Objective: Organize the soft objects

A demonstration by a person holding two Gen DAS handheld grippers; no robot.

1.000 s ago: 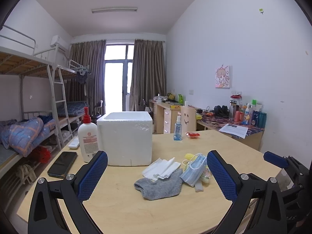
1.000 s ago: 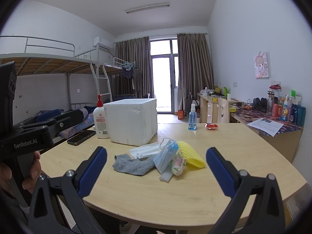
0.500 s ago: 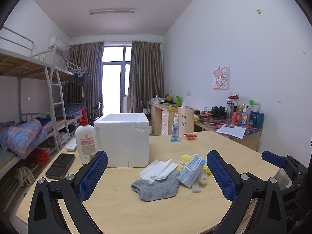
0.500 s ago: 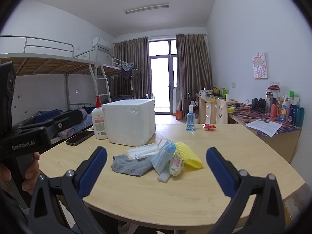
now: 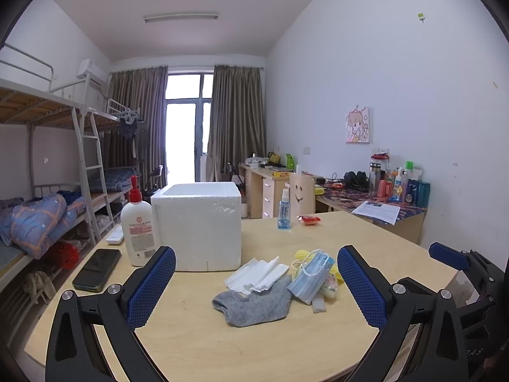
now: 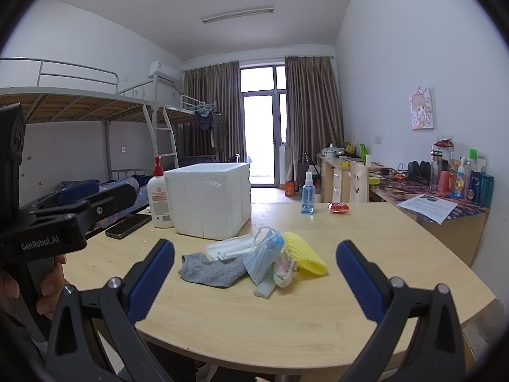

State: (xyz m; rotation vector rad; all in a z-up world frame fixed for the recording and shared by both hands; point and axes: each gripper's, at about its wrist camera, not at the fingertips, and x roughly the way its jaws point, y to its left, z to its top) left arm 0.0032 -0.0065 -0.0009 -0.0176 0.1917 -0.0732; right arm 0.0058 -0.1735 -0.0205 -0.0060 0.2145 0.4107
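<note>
Both tongs, left (image 5: 256,281) and right (image 6: 254,273), wide apart and empty above limp grey knit sock (image 5: 254,304), pleated blue mask (image 5: 310,281).

Soft pile mid-bench: grey sock (image 5: 254,302) lying flat at 7 o'clock, white folded tissue (image 5: 257,275) at 11, blue mask (image 5: 310,281) crumpled centre, yellow sponge (image 6: 303,253) at 3.

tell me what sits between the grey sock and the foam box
A stack of white masks lies between the grey sock and the foam box, clearest in the left wrist view.
</note>
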